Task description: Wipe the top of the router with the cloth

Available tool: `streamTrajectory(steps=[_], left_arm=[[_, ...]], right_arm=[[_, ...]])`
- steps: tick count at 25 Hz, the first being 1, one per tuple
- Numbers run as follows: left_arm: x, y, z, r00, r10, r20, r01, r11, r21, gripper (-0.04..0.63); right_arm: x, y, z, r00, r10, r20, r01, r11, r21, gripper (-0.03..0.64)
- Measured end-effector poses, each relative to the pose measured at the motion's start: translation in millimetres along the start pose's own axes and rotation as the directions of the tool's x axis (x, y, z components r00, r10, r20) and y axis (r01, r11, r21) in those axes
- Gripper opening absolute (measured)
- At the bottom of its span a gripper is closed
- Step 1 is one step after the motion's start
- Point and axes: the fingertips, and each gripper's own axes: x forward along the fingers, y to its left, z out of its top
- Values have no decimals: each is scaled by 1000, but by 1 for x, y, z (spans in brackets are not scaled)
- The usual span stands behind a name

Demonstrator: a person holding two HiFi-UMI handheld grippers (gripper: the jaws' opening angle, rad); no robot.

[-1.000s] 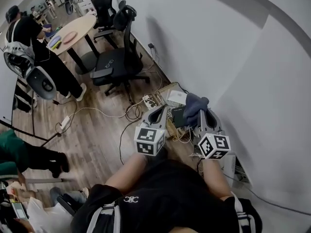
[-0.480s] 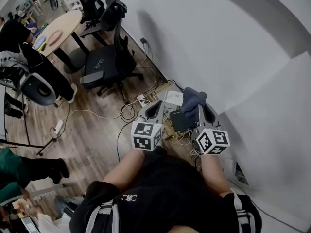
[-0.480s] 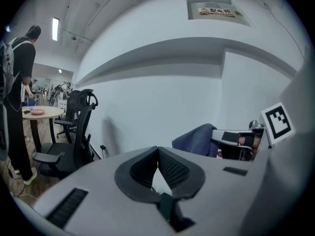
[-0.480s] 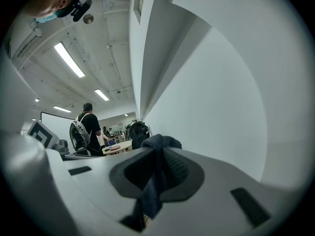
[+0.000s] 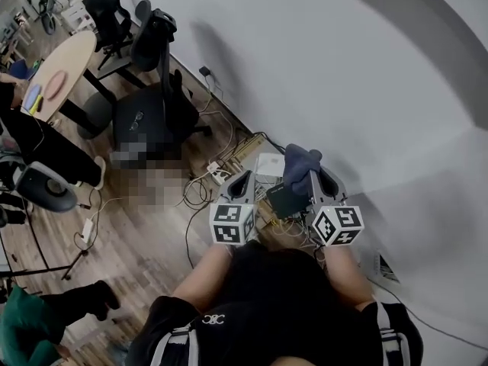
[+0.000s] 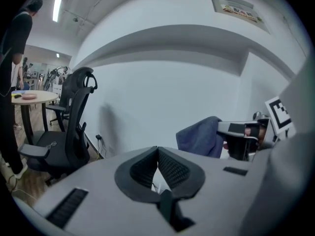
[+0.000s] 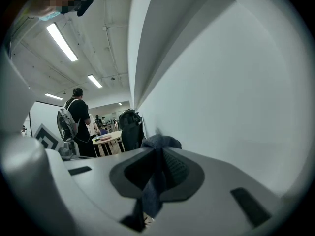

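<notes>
Right gripper [image 5: 313, 180] is clamped on the cloth [image 5: 299, 164] at centre frame. Left gripper [image 5: 243, 177] is closed and empty. Lower the cloth flat onto the dark box judged to be the router [image 5: 285, 201], between the grippers, then sweep evenly. The router's top is partly covered. The cables [image 5: 200, 189] left of centre are indistinct.

Both arms reach forward from the chest, with the left forearm [image 5: 200, 271] and the right forearm [image 5: 341, 271] side by side. Each holds its tool pointing ahead and slightly down, and the two are level with each other and near together. The left tool [image 6: 157, 149] has its jaws pressed together at the tips with nothing between them. The right tool [image 7: 158, 152] is clamped on a blue cloth [image 7: 157, 181], which bunches above the jaw tips and hangs down between the pads.
</notes>
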Motion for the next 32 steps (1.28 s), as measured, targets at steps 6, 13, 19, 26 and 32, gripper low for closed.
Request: streamTrajectory(steps=[6,13,19,26,32], left_arm=[[21,-4,-9,998,-46,-51,46,999,-1,3],[19,-7,-16,998,-20,-65,21,1000,11,3],[22,-12,-22,997,18,-75,-18,1000,1,3],[38,-9,-29,994,59,-95,-61,998,-16,3],[46,3,-53,983,97,-159,-107,993,-52,3]], right_arm=[[9,-14,-14,999,-31,-42,32,999,23,23],[11,-21,-17,999,-9,-49,11,999,43,23],[13,-32,-13,998,13,-59,-13,1000,1,21],[30,-53,-29,992,32,-119,-34,999,-15,23],[51,-58,-61,973,66,-222,-69,998,-8,23]])
